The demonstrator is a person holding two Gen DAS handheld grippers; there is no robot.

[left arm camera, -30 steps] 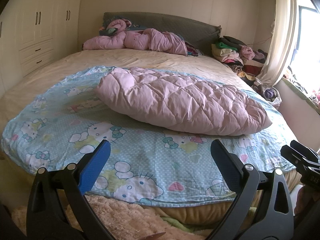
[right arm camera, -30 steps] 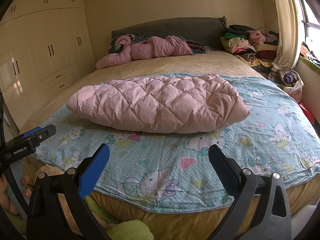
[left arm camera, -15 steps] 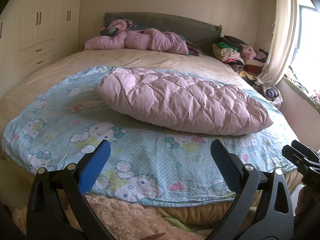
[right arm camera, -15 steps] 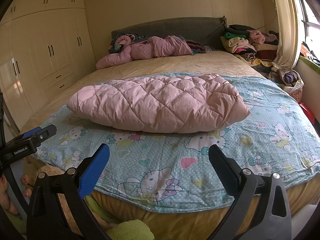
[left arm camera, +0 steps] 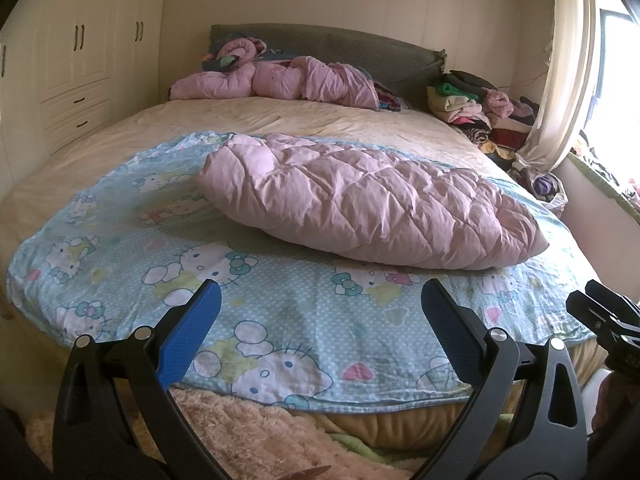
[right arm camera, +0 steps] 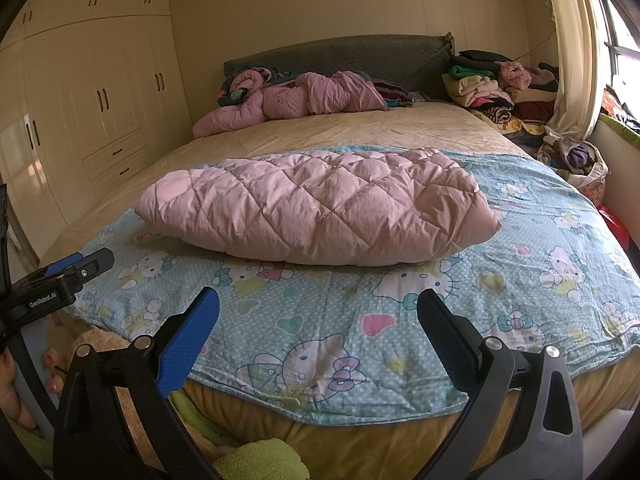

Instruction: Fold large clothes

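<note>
Jacket (left arm camera: 372,204), pink, folded on blanket (left arm camera: 280,320); my left gripper (left arm camera: 320,300) & right gripper (right arm camera: 318,300) both spread, empty.

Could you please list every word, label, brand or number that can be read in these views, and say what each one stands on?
"GenRobot.AI": white print on the black body of the left gripper, seen at the left edge of the right wrist view.
The blue cartoon-cat sheet carries only pictures, hearts and bows, no readable words.
Nothing else in either view bears legible text.
</note>
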